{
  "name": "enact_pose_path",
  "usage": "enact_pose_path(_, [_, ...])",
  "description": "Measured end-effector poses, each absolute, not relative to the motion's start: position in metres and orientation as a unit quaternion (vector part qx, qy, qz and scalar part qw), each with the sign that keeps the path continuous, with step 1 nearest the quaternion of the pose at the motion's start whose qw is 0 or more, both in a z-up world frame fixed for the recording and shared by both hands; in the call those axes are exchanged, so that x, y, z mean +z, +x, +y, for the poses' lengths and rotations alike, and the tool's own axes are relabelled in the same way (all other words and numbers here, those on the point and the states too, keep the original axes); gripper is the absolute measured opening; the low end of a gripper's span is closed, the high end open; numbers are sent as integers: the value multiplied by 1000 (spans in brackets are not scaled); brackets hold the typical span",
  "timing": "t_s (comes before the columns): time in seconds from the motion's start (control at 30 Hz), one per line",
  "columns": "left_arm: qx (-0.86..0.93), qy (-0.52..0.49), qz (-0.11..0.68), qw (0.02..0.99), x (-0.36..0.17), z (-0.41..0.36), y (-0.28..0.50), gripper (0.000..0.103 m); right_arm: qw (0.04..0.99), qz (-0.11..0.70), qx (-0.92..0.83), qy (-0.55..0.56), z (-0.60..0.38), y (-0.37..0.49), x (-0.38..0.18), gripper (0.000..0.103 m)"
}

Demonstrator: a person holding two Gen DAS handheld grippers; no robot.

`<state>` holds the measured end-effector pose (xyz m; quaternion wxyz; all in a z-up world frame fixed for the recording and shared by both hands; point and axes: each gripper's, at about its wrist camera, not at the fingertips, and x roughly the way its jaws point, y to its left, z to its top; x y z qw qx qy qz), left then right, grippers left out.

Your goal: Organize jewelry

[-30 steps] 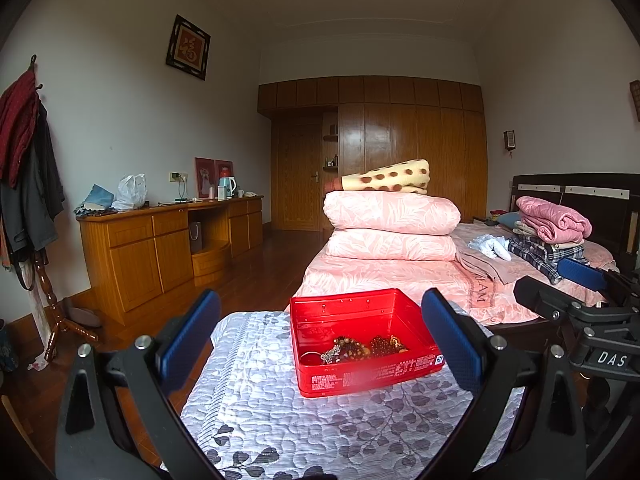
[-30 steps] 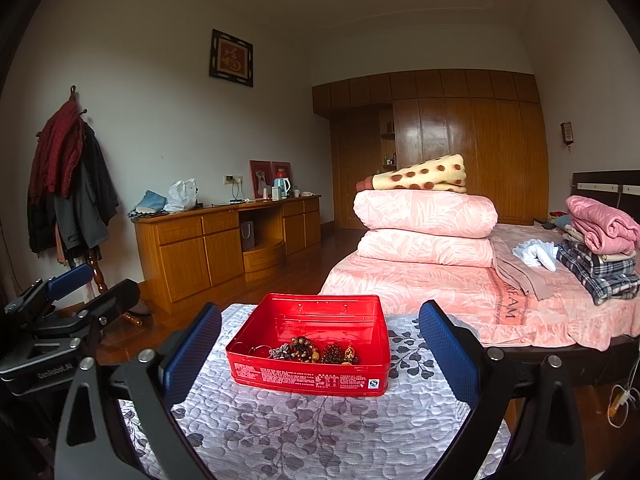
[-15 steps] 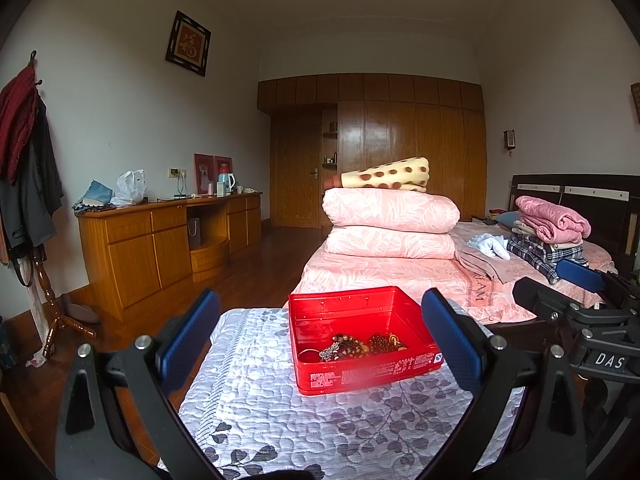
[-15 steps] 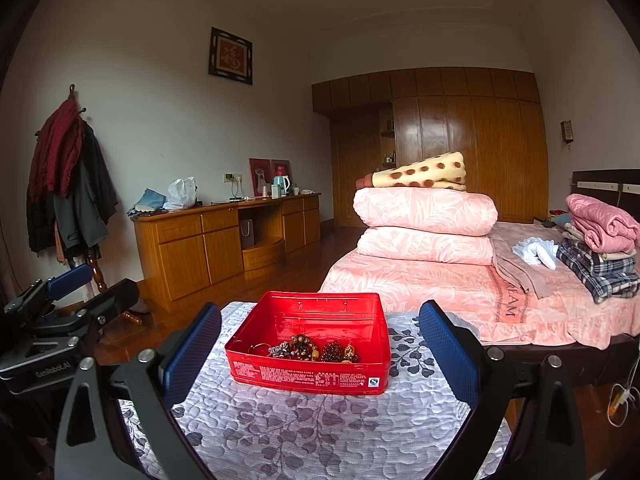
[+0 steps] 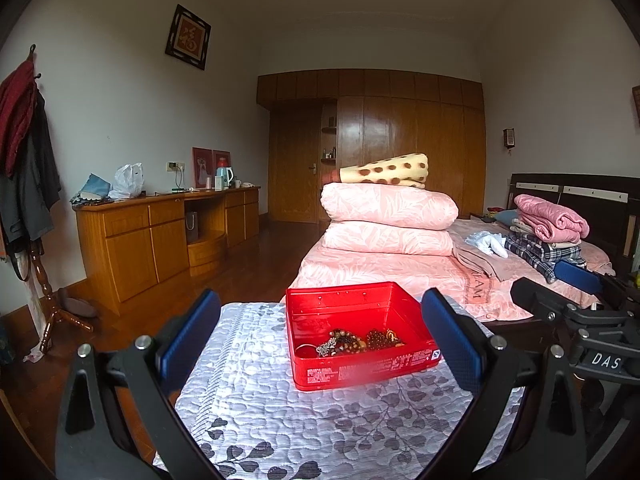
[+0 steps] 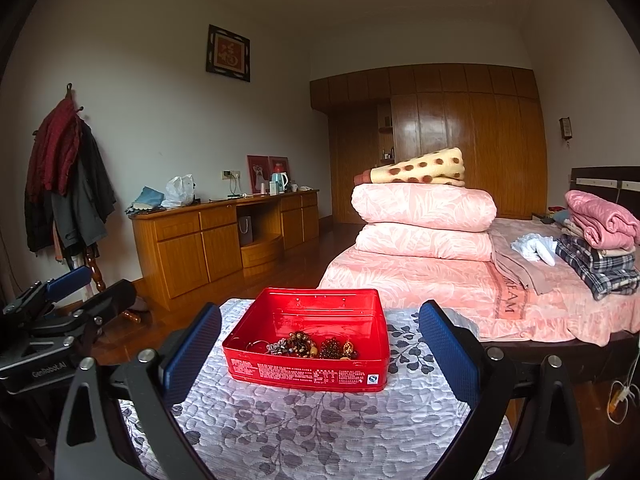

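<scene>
I hold both tongs wide and empty: left tongs (image 5: 320, 334), right tongs (image 6: 320, 342). Since a second ago, nothing has shifted. Ahead between them, the open red rectangular tin (image 6: 308, 346) sits on the quilted tabletop (image 6: 288, 420), beaded jewelry (image 6: 306, 346) heaped inside, fitting sorted or unsorted.

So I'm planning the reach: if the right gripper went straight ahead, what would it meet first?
Probably the red tin, near wall first; the open right gripper points at it. Depth is unclear.
</scene>
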<state>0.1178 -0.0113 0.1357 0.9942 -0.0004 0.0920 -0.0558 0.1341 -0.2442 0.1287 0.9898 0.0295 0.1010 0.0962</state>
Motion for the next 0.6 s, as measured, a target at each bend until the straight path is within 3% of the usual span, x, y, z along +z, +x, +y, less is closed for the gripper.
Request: enact_pose_path(0.6, [-56,-3,100,993,134,-12,121,97,989,105,95,31,-245,137,129,97])
